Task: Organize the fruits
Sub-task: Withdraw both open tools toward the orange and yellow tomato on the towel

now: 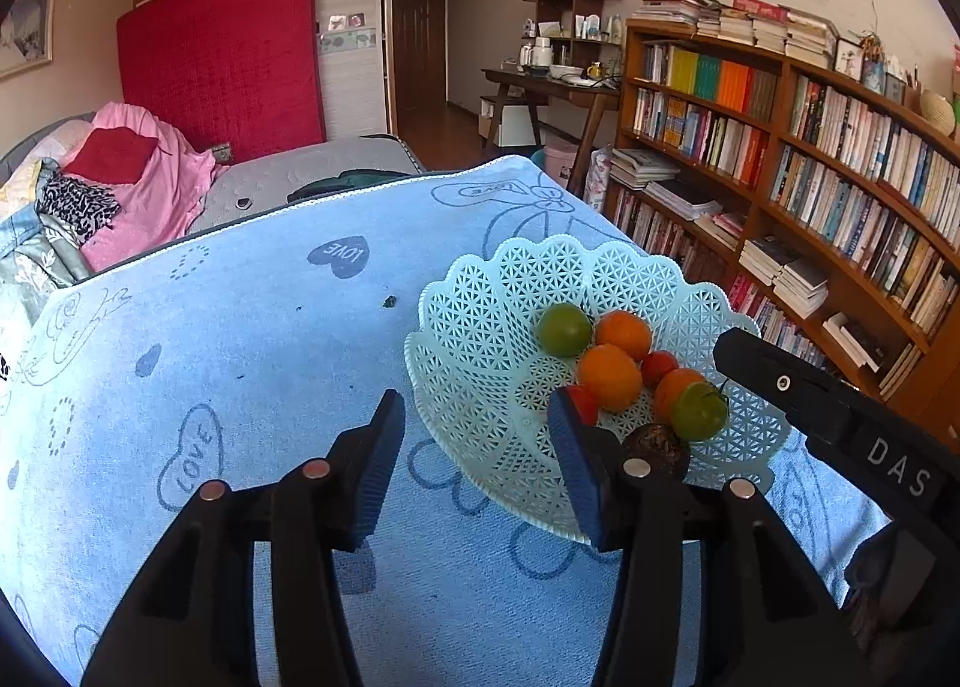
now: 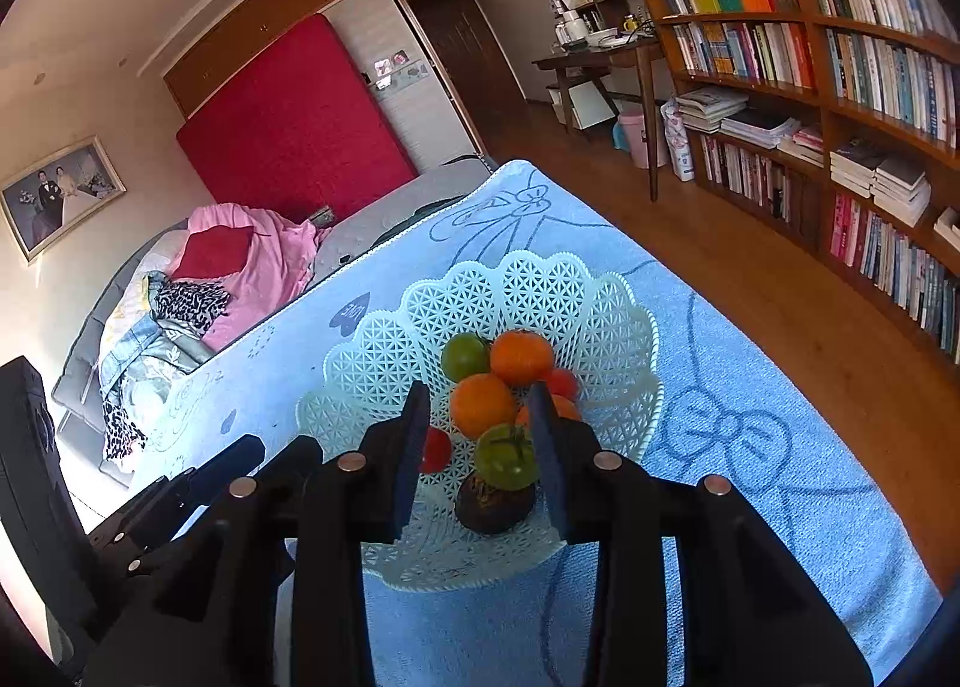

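Note:
A pale green lattice basket [image 1: 480,339] [image 2: 384,363] stands on the blue towel. It holds green tomatoes [image 1: 564,329] [image 2: 506,457], oranges [image 1: 609,377] [image 2: 483,405], small red tomatoes [image 1: 658,368] [image 2: 436,450] and a dark brown fruit [image 1: 657,450] [image 2: 493,504]. My left gripper [image 1: 474,417] is open and empty, over the basket's near-left rim. My right gripper [image 2: 480,411] is open, above the fruit, its jaws either side of the near green tomato without touching it. The right gripper also shows in the left wrist view [image 1: 744,351].
The blue towel [image 1: 252,327] [image 2: 750,447] covers the table. A bed with pink bedding [image 1: 150,177] lies beyond the far edge. A bookcase [image 1: 810,177] [image 2: 840,87] stands at the right, across a wooden floor [image 2: 750,279].

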The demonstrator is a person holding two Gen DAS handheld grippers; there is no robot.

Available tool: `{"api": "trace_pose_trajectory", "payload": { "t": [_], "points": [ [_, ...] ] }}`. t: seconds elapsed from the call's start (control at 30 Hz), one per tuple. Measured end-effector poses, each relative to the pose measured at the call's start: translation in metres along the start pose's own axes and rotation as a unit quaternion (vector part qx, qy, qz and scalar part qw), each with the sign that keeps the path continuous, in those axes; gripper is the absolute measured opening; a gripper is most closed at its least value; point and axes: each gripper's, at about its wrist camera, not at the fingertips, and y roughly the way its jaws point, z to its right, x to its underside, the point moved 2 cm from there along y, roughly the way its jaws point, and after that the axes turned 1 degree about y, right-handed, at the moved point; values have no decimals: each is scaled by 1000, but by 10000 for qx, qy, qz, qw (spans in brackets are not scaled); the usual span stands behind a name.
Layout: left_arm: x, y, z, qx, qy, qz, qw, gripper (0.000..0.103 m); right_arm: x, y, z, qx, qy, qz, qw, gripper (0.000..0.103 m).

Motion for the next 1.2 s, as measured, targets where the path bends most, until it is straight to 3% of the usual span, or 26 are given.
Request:
{"api": "trace_pose_trajectory", "payload": {
  "t": [0.1, 0.17, 0.3, 0.4, 0.47, 0.63, 1.2],
  "points": [
    [1, 0, -1, -58, 9, -9, 10000, 58, -1, -2, 1, 7, 38, 33, 10000, 41],
    [2, 1, -2, -145, 10, -7, 9999, 65, -2, -2, 2, 12, 68, 46, 10000, 42],
    [2, -1, -6, -268, -22, 13, 9996, 66, -3, -5, 2, 31, 100, 109, 9999, 49],
    [2, -3, -9, -359, -35, 51, 9993, 77, -3, -5, 3, 33, 109, 115, 9999, 52],
    [3, -4, -10, -435, -26, 83, 9990, 81, -3, -7, 2, 40, 137, 151, 9998, 62],
    [7, -6, -10, -685, 53, 120, 9976, 87, -2, -7, 0, 32, 125, 136, 9998, 68],
    [9, -12, -12, -1018, 168, 195, 9945, 87, 6, 0, -11, -59, 10, 8, 10000, 70]
  ]
}}
